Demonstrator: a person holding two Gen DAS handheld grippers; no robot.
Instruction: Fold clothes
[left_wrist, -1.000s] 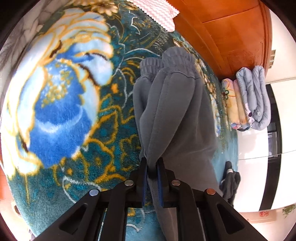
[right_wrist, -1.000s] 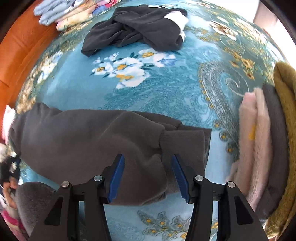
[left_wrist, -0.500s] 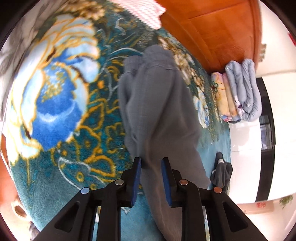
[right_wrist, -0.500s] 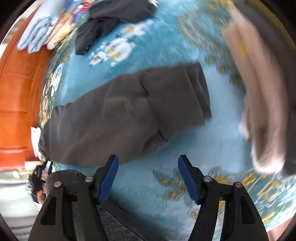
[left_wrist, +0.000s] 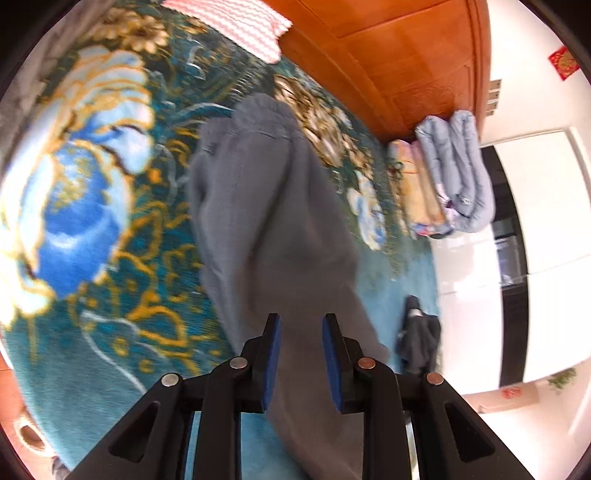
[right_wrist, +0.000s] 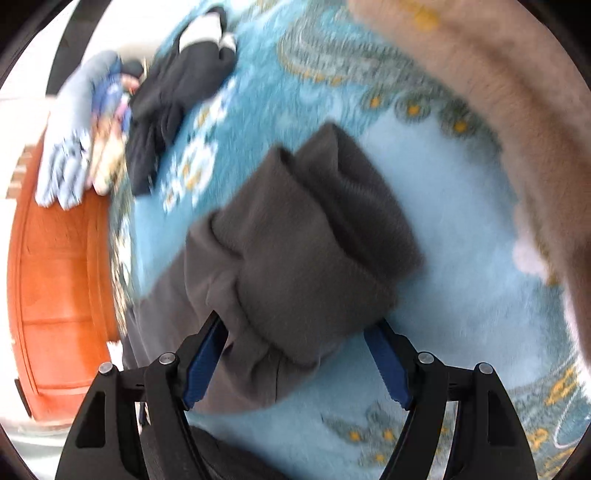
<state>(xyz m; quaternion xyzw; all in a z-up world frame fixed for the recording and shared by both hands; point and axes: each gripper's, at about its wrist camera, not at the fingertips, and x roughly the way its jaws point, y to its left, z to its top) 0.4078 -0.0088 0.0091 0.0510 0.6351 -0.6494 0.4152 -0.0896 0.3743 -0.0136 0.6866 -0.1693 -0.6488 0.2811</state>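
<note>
No writing is legible; the red wall decoration (left_wrist: 562, 62) is too blurred.

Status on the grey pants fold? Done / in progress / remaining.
Done: the grey pants lie lengthwise on the floral blanket, legs stacked; folded items sit by the headboard.
In hand: nothing gripped. The left gripper is open over the pants; the right gripper straddles the cuff end, open.
Left: the crosswise fold, plus the crumpled dark garment.
</note>
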